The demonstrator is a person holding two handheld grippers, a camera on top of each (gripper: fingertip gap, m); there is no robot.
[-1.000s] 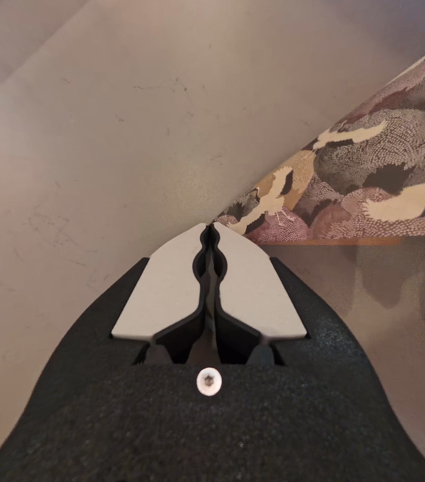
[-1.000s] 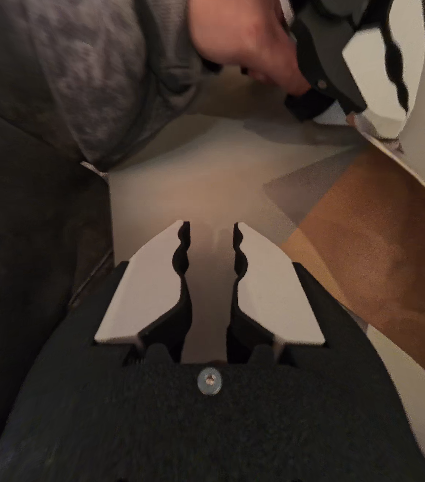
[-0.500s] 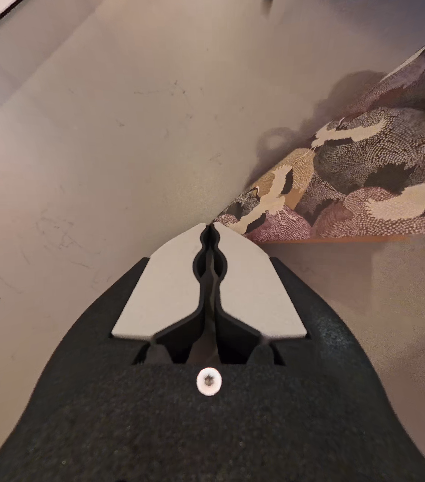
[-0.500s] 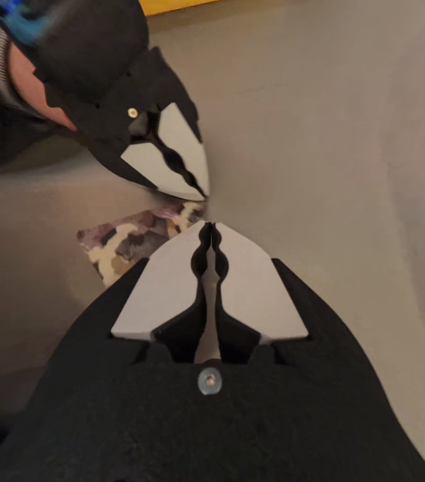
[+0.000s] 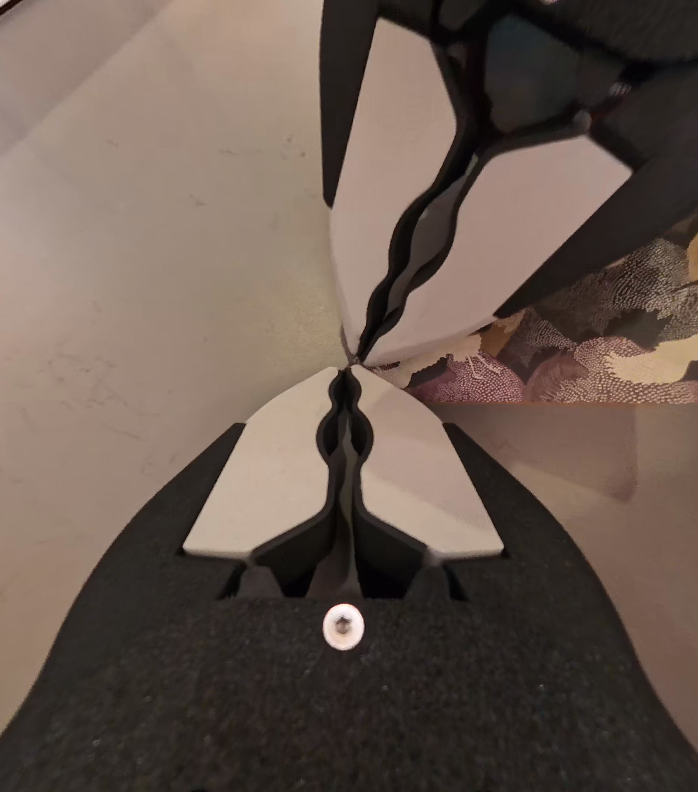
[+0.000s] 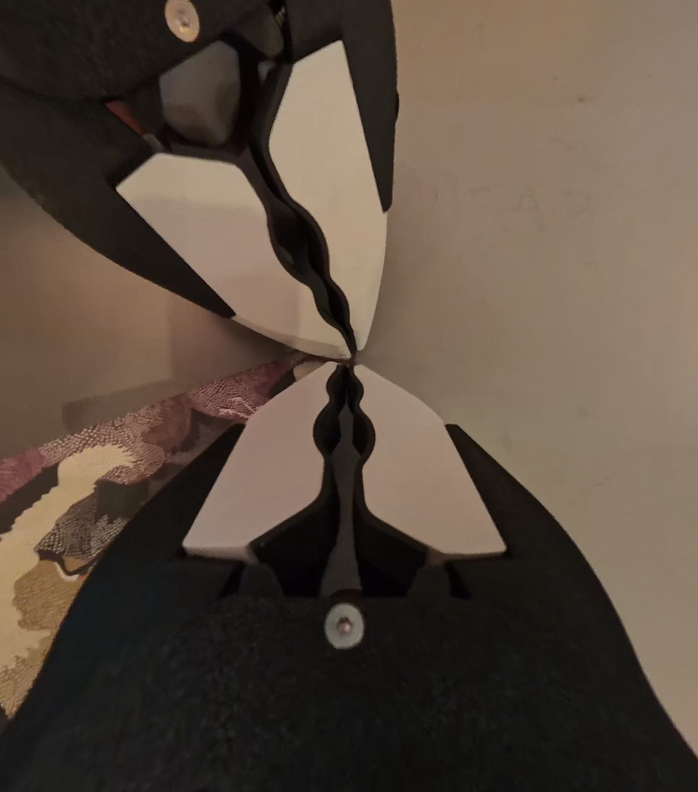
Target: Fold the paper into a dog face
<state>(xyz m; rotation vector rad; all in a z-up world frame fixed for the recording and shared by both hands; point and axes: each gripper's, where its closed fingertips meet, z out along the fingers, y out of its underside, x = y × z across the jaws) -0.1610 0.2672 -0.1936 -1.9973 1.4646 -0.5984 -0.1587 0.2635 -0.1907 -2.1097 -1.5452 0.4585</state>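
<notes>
Beige worktop (image 5: 124, 300) carries patterned paper (image 5: 595, 355); my left fingers (image 5: 345, 372) and right fingers (image 6: 345, 367), both closed, meet tip-to-tip at its corner; whether they pinch it, I cannot tell.

scuffed beige tabletop (image 5: 133, 265) in warm, dim light

The kind of place cannot be told. A plain beige counter (image 5: 133, 265), lightly scuffed and scratched, fills the view ahead of and beside each gripper under warm indoor light, with a dark-edged pale strip at the far left corner.
</notes>
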